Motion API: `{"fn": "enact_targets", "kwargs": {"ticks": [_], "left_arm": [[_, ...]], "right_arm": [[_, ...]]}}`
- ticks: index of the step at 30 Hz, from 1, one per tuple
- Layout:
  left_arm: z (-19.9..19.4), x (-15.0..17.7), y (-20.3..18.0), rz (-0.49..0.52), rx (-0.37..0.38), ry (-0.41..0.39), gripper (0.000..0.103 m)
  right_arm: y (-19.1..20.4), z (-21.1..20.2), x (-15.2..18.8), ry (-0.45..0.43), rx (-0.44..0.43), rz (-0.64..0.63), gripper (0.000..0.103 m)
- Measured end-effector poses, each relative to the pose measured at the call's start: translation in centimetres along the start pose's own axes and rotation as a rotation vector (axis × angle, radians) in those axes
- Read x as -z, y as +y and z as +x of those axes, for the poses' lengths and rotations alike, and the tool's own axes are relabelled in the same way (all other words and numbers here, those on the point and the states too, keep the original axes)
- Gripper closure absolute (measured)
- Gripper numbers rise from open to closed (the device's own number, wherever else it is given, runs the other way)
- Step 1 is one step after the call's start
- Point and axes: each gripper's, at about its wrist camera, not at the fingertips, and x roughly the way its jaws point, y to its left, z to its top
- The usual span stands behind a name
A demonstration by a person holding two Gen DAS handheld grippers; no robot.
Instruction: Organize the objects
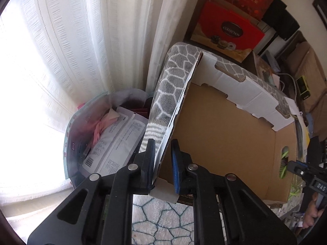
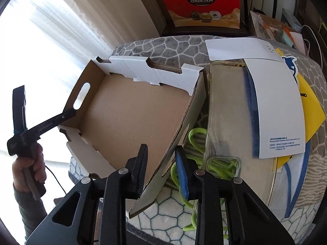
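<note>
An empty cardboard box (image 1: 224, 134) with white-faced walls sits on a grey patterned blanket (image 2: 163, 45). My left gripper (image 1: 162, 143) straddles the box's left wall near its front corner, with the jaws closed down on the wall. The right wrist view shows that same gripper (image 2: 69, 113) at the wall just below the handle slot, held by a person's hand (image 2: 28, 169). My right gripper (image 2: 161, 149) straddles the box's leaning right wall (image 2: 184, 126). Its fingers stand apart, and green rope shows between the wall and the blue pad (image 2: 181, 173).
Right of the box lies a clear tray (image 2: 226, 106) holding green rope (image 2: 196, 134), under a white envelope (image 2: 278, 106) and a yellow sheet (image 2: 312, 112). A red gift box (image 2: 200, 4) stands behind. Left of the box, by the curtain, is a bag of packets (image 1: 114, 134).
</note>
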Motion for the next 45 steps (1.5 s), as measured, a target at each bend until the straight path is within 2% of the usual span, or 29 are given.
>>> {"fn": "enact_targets", "kwargs": {"ticks": [6,11,13,14,15,16,17,19,23,31,36,41,45], "left_arm": [[-1.5,1.1,-0.3,-0.007,0.004,-0.042,0.089],[-0.4,1.9,0.0,-0.015,-0.021,-0.012,0.089],[-0.6,2.0,0.1,-0.034,-0.022,-0.021,0.078],[-1.0,1.9,0.2,-0.033,-0.032,-0.037,0.061],[-1.7,1.9,0.0,-0.026,-0.051,-0.066,0.044],[-2.6,1.9,-0.1,-0.014,-0.072,-0.103,0.039],[-3.6,1.8,-0.4,0.001,-0.089,-0.136,0.034],[-5.2,1.5,-1.1,0.024,-0.096,-0.172,0.032],[-7.1,1.1,-2.8,0.045,0.005,-0.179,0.024],[-6.8,1.3,-8.5,0.098,0.184,-0.123,0.021],[-6.1,1.2,-13.6,0.164,0.253,-0.087,0.021],[-5.4,0.4,-19.2,0.242,0.276,-0.067,0.021],[-4.1,-0.2,-22.4,0.267,0.321,-0.018,0.023]], "right_arm": [[0.3,0.0,-1.5,-0.029,0.043,-0.026,0.074],[0.3,0.9,-1.6,0.003,0.044,-0.062,0.071],[0.3,0.2,-1.4,-0.007,0.038,-0.068,0.070],[0.2,-0.6,-1.4,-0.027,0.032,-0.072,0.067],[0.2,-1.7,-1.3,-0.053,0.026,-0.078,0.057],[0.2,-2.8,-1.2,-0.079,0.024,-0.087,0.048],[0.1,-4.0,-1.1,-0.101,0.035,-0.099,0.046],[-0.2,-5.6,-1.1,-0.125,0.063,-0.109,0.045],[-2.0,-7.7,-0.8,-0.143,0.106,-0.080,0.044],[-5.7,-9.2,-0.2,-0.170,0.219,-0.051,0.031],[-8.3,-9.0,-0.7,-0.167,0.237,0.000,0.031],[-10.4,-8.7,-1.1,-0.172,0.249,0.055,0.031],[-11.6,-8.9,-1.1,-0.173,0.245,0.095,0.034]]}}
